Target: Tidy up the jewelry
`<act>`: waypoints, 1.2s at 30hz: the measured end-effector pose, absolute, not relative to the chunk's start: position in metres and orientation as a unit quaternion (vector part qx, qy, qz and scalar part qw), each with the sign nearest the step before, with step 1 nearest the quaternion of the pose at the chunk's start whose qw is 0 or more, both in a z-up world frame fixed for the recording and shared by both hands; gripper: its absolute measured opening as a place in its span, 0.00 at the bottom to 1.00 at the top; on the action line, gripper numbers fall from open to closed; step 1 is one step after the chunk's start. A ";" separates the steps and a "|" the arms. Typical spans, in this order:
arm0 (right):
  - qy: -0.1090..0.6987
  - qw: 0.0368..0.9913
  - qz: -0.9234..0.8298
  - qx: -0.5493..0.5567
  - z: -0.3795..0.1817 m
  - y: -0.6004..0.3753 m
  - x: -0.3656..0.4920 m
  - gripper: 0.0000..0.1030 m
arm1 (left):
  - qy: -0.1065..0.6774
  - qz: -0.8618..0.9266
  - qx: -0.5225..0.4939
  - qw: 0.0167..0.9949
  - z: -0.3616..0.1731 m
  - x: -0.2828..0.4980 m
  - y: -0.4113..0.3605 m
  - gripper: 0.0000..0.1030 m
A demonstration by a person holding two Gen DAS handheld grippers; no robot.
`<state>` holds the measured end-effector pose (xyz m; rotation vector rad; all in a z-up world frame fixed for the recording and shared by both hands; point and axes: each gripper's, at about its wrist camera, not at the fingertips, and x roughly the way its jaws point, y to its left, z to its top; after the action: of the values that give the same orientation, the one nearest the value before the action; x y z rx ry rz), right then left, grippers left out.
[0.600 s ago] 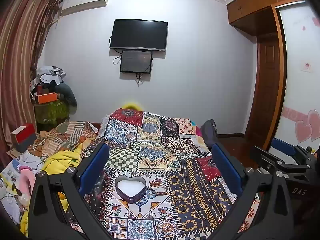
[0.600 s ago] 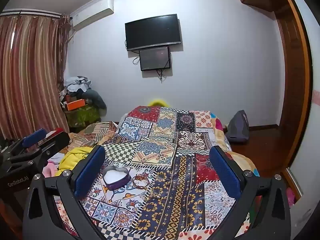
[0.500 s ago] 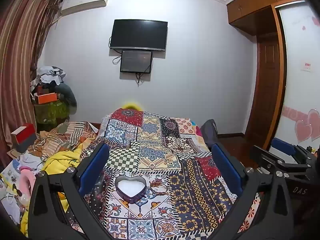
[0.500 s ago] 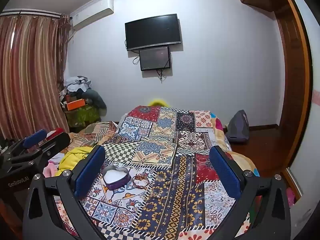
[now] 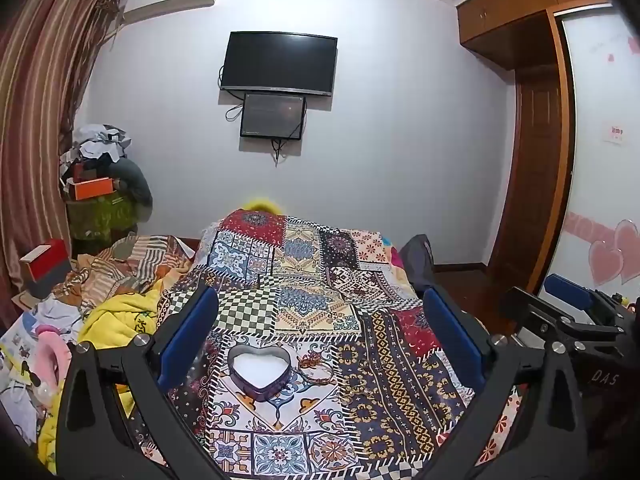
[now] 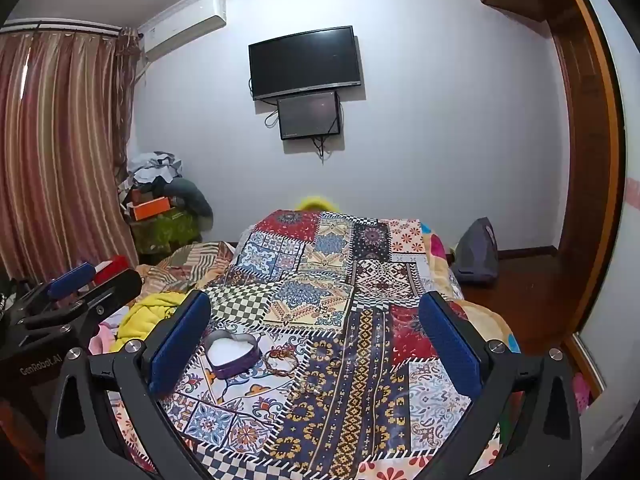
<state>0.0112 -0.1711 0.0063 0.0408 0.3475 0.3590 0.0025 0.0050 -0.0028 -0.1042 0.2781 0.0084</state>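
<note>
Left wrist view: one heart-shaped box, one bracelet, touching.

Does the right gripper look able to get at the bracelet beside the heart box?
Probably yes: the right gripper is open, and the bracelet lies exposed on the patchwork cloth, right of the heart box, nothing covering it.

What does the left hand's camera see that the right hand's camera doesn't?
Only the left wrist view shows the pink hearts on the white door and the red box in full. Only the right wrist view shows the whole grey bag on the floor and the left gripper from the side. Both show the heart-shaped box, the bracelet beside it, the patchwork cloth, the TV and the curtain.
</note>
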 end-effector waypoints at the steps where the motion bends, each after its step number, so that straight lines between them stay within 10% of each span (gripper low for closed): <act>1: 0.172 0.969 0.177 0.020 0.006 -0.171 0.011 1.00 | 0.139 0.004 -0.052 0.989 -0.003 0.002 0.005 1.00; 36: 0.173 0.969 0.177 0.021 0.005 -0.170 0.011 1.00 | 0.139 0.007 -0.050 0.989 -0.005 0.002 0.007 1.00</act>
<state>0.0110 -0.1703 0.0045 0.0415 0.3504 0.3570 0.0018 0.0073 -0.0047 -0.1013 0.2798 0.0137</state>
